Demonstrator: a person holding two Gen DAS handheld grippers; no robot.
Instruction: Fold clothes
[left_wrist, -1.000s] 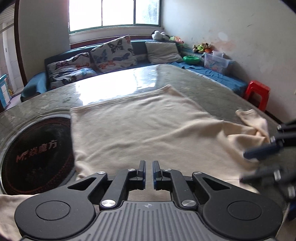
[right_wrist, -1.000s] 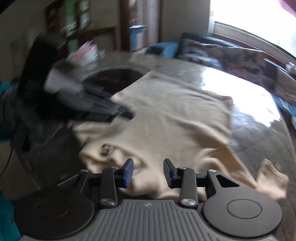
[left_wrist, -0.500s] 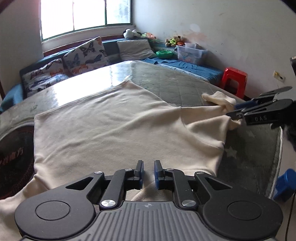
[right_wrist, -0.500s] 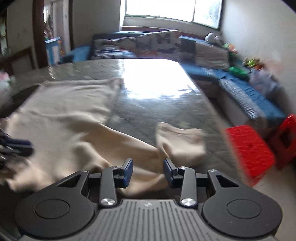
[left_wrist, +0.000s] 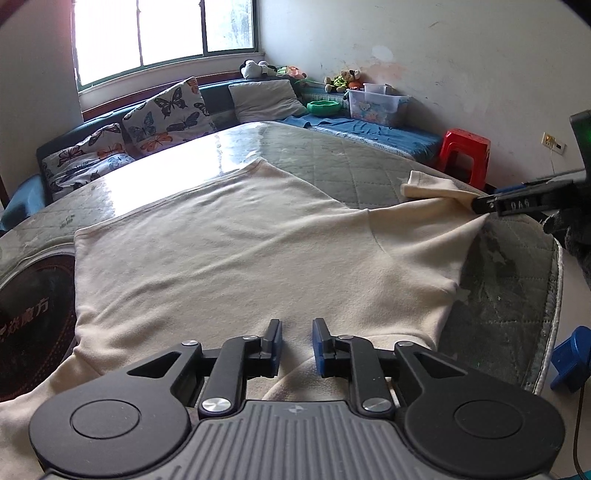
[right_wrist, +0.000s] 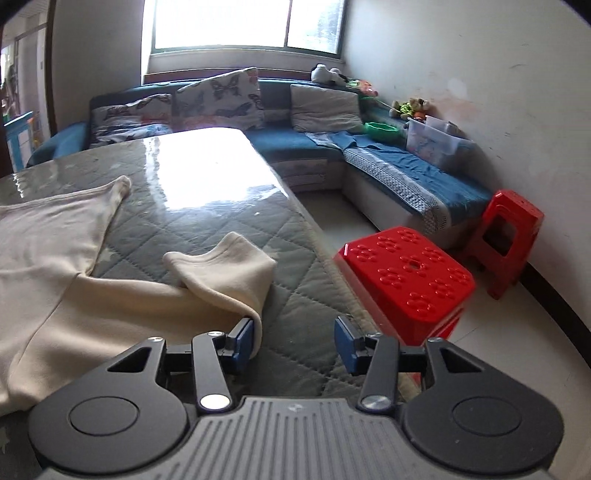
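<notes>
The cream sweater (left_wrist: 236, 254) lay spread across the table (left_wrist: 509, 295), one sleeve (right_wrist: 225, 273) reaching toward its right edge. The left gripper (left_wrist: 296, 345) was opening above the collar, pinching nothing. The right gripper (right_wrist: 294, 341) was opening too, the sleeve brushing its left finger.

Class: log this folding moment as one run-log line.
garment: flat on table | sleeve: at right gripper | both jaws: opening, nothing gripped

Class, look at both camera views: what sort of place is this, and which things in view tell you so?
Most likely a home living room. A blue corner sofa with butterfly-print cushions runs under the window, soft toys sit along the wall, and a cream sweatshirt lies spread on a quilted grey-green table cover.
</notes>
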